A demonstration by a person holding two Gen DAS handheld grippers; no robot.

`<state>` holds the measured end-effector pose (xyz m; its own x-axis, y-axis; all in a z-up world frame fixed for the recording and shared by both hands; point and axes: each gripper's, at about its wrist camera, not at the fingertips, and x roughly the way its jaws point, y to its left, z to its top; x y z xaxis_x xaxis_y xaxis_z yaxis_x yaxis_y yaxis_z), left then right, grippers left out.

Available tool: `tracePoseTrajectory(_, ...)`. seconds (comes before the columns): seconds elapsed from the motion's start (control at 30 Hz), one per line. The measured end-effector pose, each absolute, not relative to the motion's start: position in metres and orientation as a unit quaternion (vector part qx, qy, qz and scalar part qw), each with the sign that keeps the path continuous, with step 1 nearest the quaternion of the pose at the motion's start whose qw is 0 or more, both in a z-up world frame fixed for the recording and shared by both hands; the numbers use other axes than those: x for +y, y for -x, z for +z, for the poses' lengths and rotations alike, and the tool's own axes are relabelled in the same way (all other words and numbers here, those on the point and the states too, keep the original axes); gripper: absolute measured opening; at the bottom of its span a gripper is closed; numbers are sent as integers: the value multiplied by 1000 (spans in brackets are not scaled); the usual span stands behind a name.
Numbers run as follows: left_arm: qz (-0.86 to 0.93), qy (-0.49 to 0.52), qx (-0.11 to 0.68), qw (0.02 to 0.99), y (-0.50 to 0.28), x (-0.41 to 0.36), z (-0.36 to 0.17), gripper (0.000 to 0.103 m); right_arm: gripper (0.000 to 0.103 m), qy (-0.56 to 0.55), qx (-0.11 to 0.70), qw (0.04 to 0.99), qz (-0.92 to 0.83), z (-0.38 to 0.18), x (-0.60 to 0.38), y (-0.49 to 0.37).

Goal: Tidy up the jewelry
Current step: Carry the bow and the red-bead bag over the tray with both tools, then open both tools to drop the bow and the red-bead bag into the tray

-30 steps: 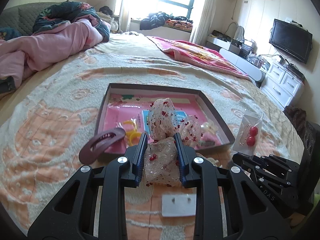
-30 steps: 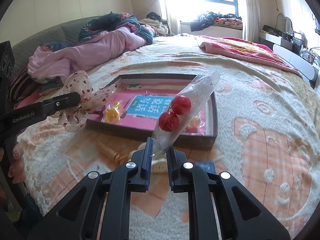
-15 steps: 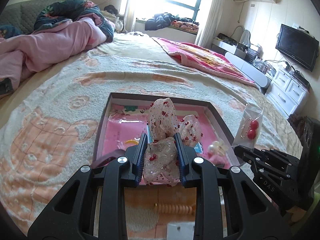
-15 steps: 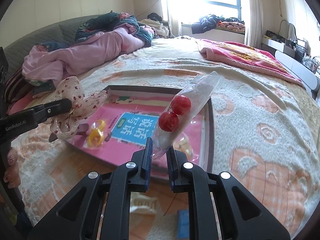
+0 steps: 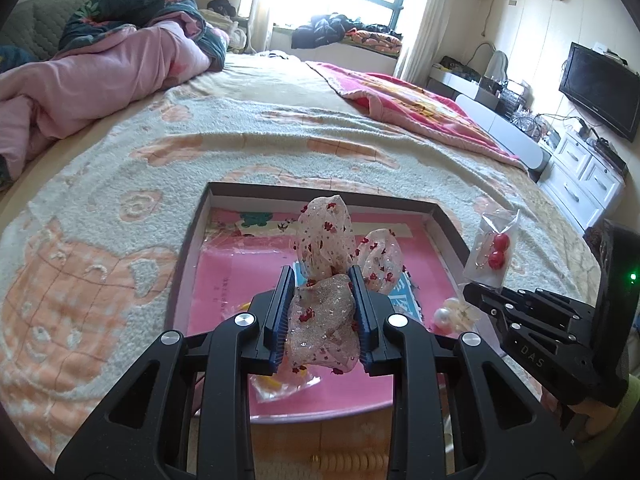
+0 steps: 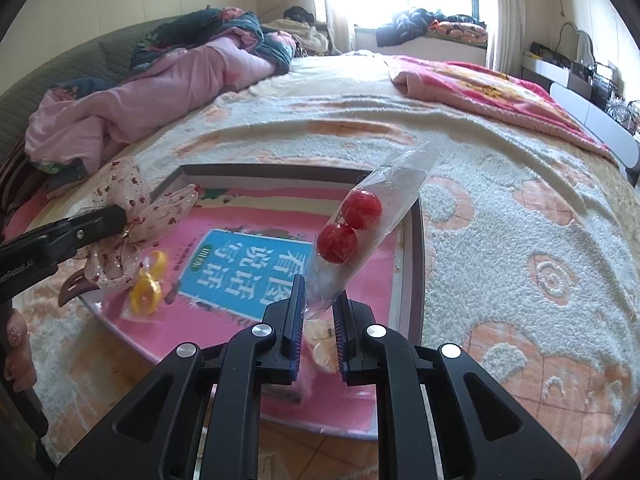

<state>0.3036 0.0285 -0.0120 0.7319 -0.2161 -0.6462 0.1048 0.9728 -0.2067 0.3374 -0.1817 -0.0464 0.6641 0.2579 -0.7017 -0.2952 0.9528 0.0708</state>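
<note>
My left gripper [image 5: 322, 280] is shut on a sheer pink bow with red flowers [image 5: 332, 248] and holds it above the shallow box [image 5: 320, 191] with a pink printed floor. My right gripper [image 6: 319, 294] is shut on a clear bag with two red beads [image 6: 348, 228], held over the box's right half [image 6: 416, 248]. The bow also shows at the left of the right wrist view [image 6: 132, 216]. The bead bag shows at the right of the left wrist view [image 5: 494, 250]. Yellow rings in a bag [image 6: 148, 280] and pearl pieces [image 5: 450, 312] lie inside the box.
The box lies on a cream and orange blanket [image 5: 100, 240] on a bed. A brown hair clip [image 6: 74, 288] sits at the box's near left edge. A beaded piece [image 5: 352, 460] lies in front of the box. Pink bedding [image 5: 92, 76] is heaped at the far left.
Both grippers have moved forward over the box with their items still held. The hair clip and the white card have dropped out of the left wrist view.
</note>
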Motion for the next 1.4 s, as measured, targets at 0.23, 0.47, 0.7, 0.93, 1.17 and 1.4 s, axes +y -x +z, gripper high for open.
tracePoseTrajectory(0.23,-90,68,370,922,-318,18,-24,20,14,25,396,907,142,-60,-181,-355)
tracePoseTrajectory(0.47,-93,66,382,917,-326,13,-36,21,14,26,402,904,141,-65,-181,-364)
tracePoseTrajectory(0.7,-94,68,389,914,-330,14,-44,21,16,29,409,901,141,-69,-179,-369)
tracePoseTrajectory(0.93,-93,70,396,911,-333,16,-51,24,27,24,410,901,138,-71,-178,-368)
tracePoseTrajectory(1.17,-88,73,396,911,-331,19,-51,39,43,20,399,907,131,-65,-183,-356)
tracePoseTrajectory(1.4,-85,78,387,915,-325,23,-45,53,53,20,386,914,125,-55,-187,-342)
